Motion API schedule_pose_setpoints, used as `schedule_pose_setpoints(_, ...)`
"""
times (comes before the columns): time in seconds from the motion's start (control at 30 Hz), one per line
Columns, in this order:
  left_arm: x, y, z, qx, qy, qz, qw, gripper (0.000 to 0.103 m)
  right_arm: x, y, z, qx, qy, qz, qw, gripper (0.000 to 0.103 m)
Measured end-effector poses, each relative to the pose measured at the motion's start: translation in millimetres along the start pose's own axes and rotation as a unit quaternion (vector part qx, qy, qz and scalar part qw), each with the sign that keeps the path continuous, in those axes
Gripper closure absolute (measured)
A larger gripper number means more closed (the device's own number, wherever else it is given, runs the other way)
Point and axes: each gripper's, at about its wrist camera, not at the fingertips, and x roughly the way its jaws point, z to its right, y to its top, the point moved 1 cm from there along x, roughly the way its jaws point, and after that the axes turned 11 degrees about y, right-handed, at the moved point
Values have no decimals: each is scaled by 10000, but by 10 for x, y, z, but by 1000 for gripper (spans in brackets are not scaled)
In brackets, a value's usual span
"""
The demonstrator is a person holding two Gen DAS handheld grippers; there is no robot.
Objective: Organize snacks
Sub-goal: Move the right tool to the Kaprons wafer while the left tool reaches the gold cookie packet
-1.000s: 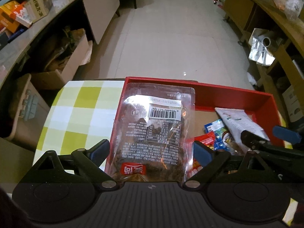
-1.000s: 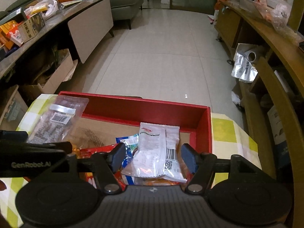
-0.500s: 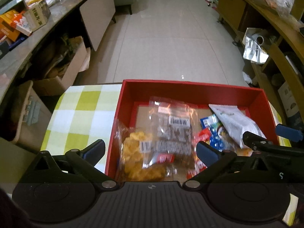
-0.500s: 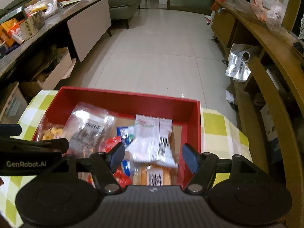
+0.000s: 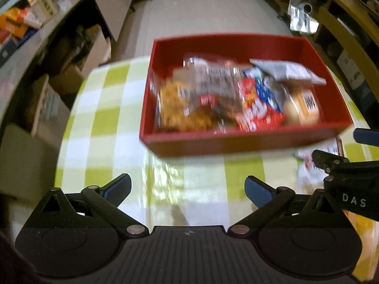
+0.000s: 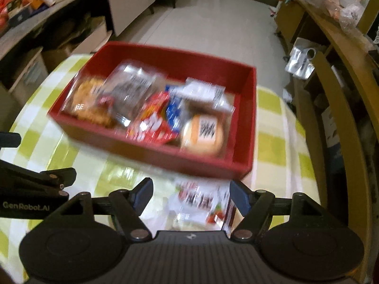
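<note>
A red box (image 5: 236,142) (image 6: 208,165) stands on the green-and-white checked table and holds several snack packs: a clear bag of dark snacks (image 5: 213,85) (image 6: 132,87), a yellow crisp bag (image 5: 175,108), a red pack (image 5: 255,113) (image 6: 151,118), a white pack (image 5: 289,71) and a round bun (image 6: 203,135). My left gripper (image 5: 188,188) is open and empty over bare cloth in front of the box. My right gripper (image 6: 190,195) is open, with a white-and-red snack pack (image 6: 201,203) lying on the table between its fingers. Both views are blurred.
The table edge drops to a tiled floor (image 6: 213,23) beyond the box. A dark counter with boxes (image 5: 35,14) runs along the left, and wooden shelving (image 6: 331,59) along the right. Cardboard boxes (image 5: 78,54) sit on the floor at left.
Both grippers have pulled back and away from the red box. The clear bag of dark snacks, held by my left gripper a second ago, now lies in the box.
</note>
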Motion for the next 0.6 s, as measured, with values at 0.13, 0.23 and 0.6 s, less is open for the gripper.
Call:
schedule_pose_setpoints(0.13,-7,-257,10,180,-8,-139,9997,0,-20,-236,-93,-103,-15,-196,9998,25)
schedule_pose_setpoints(0.23,28,-439,16,253,-5,-318,9992,0,-31,-389,-120,-68,23,-315,9995,24)
schedule_pose_setpoints(0.6,70,-775,171,552,4,-576,9968,1,-69,-727,-89,159,8,-555,9983,24)
